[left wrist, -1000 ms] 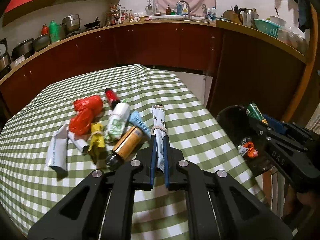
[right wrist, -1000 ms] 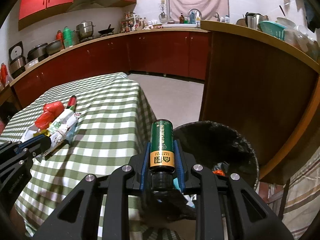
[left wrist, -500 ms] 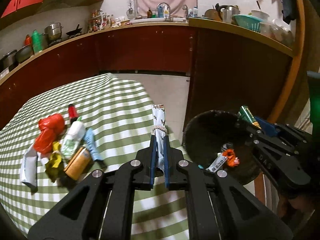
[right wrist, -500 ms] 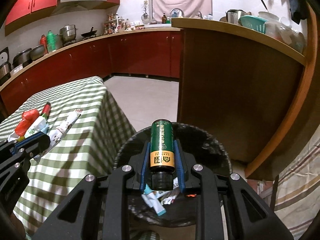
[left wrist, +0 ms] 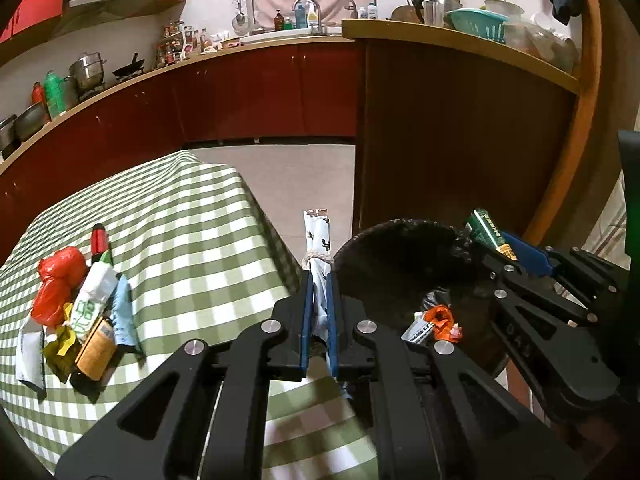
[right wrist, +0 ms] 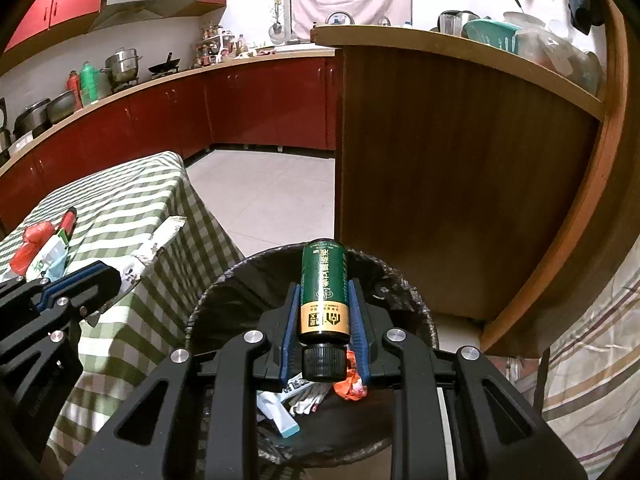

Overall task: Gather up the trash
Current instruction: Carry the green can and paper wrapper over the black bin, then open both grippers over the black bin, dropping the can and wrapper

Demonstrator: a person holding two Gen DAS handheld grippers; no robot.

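Note:
My left gripper (left wrist: 319, 280) is shut on a white printed wrapper (left wrist: 317, 236) tied with string, held at the table's right edge beside the bin. My right gripper (right wrist: 324, 292) is shut on a green bottle (right wrist: 324, 280) with a black cap, held over the black-lined trash bin (right wrist: 224, 292). The bin (left wrist: 400, 240) holds an orange wrapper (left wrist: 440, 316) and other scraps. A pile of trash lies on the checked table (left wrist: 192, 248): a red bag (left wrist: 56, 280), a white-green packet (left wrist: 90, 300), a blue tube (left wrist: 122, 312) and an amber bottle (left wrist: 96, 346).
A tall wooden counter wall (right wrist: 460, 180) stands right behind the bin. Red kitchen cabinets (left wrist: 240, 96) run along the back. Tiled floor (right wrist: 260, 192) lies between table and cabinets. A striped cloth (right wrist: 592, 360) hangs at the right.
Both grippers have swung right, away from the trash pile. The left gripper with the wrapper now sits at the table's edge by the bin; the right gripper holds the bottle over the bin.

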